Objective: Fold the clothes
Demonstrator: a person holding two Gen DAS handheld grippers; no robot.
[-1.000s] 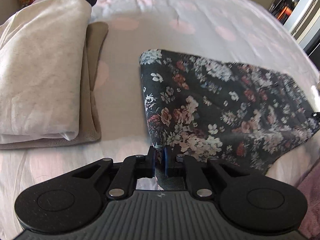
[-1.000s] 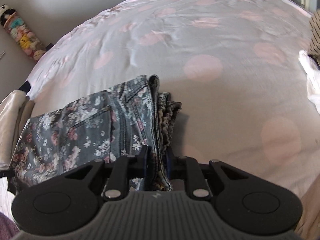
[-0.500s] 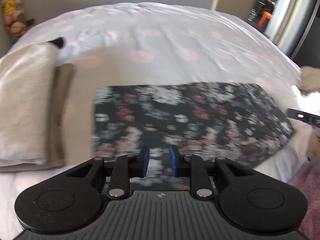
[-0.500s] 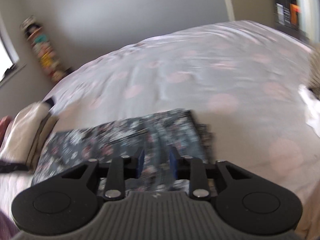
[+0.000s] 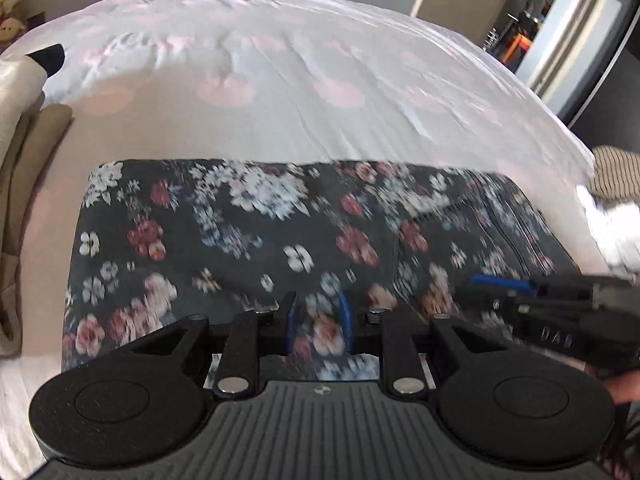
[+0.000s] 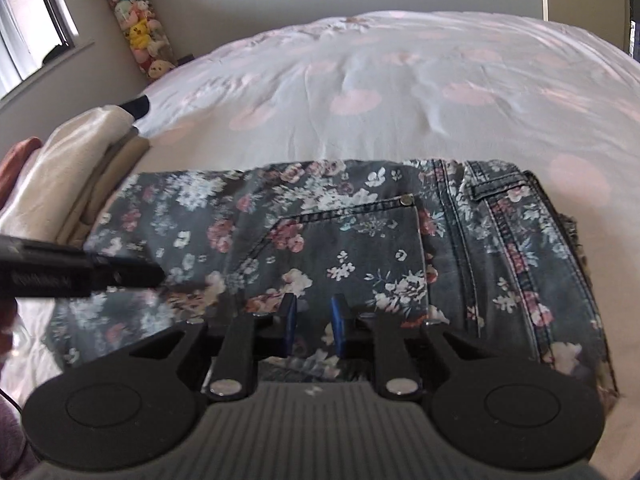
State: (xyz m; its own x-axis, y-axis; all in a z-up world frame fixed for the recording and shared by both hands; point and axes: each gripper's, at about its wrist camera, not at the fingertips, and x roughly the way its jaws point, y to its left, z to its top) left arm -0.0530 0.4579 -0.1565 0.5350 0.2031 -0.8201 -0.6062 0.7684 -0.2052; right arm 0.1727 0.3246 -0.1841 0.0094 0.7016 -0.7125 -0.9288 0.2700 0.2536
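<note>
Floral denim jeans (image 6: pixel 328 240) lie folded flat near the bed's (image 5: pixel 320 92) near edge, just beside a beige stack (image 6: pixel 72 176) at its left edge. We hold our left gripper (image 5: pixel 319 326) over the fold's near edge; its jaws stand apart with cloth showing between them, unclamped. Our right gripper (image 6: pixel 311 326) hangs over the pocket side, its jaws having just been closing, the pads still parted over the cloth, nothing pinched. Striped cloth (image 5: pixel 616 172) sits at the right edge.
</note>
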